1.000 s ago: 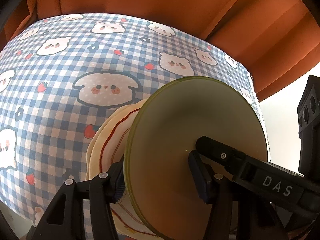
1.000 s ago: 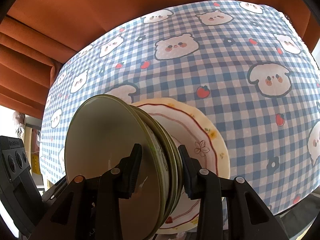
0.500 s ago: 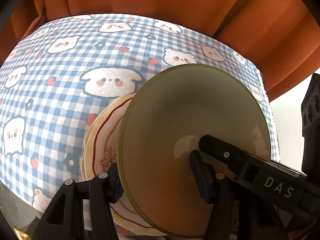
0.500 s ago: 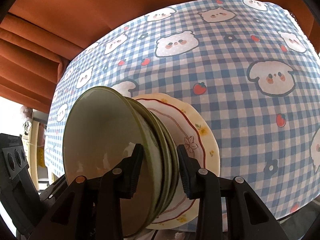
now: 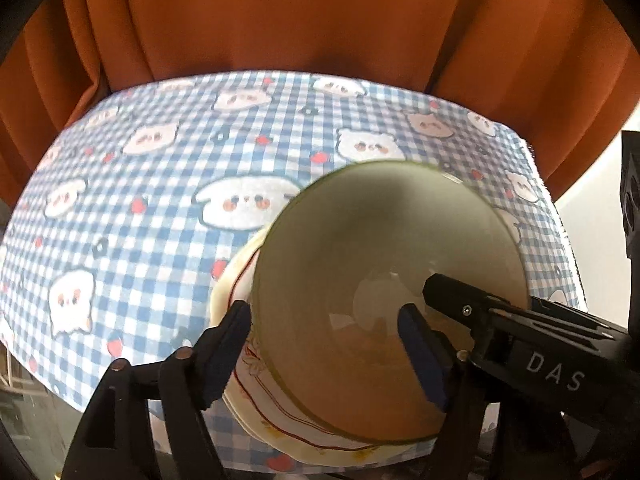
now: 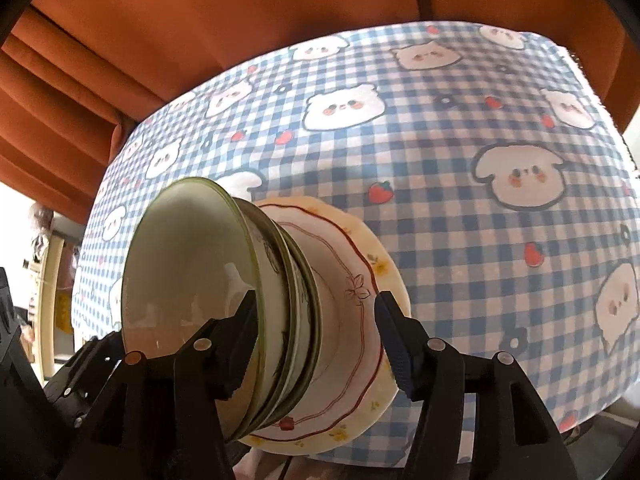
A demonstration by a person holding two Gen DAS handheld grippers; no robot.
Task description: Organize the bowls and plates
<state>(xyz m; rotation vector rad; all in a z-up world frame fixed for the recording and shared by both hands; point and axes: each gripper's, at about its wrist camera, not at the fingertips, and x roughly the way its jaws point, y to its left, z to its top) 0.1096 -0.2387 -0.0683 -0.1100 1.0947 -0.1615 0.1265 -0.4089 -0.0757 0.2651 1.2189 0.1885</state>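
Note:
A stack of green bowls (image 6: 208, 280) sits on cream plates with a red line and flowers (image 6: 352, 300) near the table's front edge. In the left wrist view the top green bowl (image 5: 380, 260) fills the lower right, over the cream plates (image 5: 240, 280). My left gripper (image 5: 324, 344) has its jaws spread wide on either side of the bowl rim, open. My right gripper (image 6: 316, 328) has its jaws spread wide around the stack's rims, open. The right gripper's body shows in the left wrist view (image 5: 540, 360).
The table carries a blue checked cloth with cartoon animals and strawberries (image 6: 440, 160). Orange curtains (image 5: 300, 20) hang behind the table. The table's front edge lies just under the stack (image 6: 360, 456).
Both grippers have opened their jaws from around the stack's rims. The stack has tipped down from a steep tilt toward lying flatter on the table.

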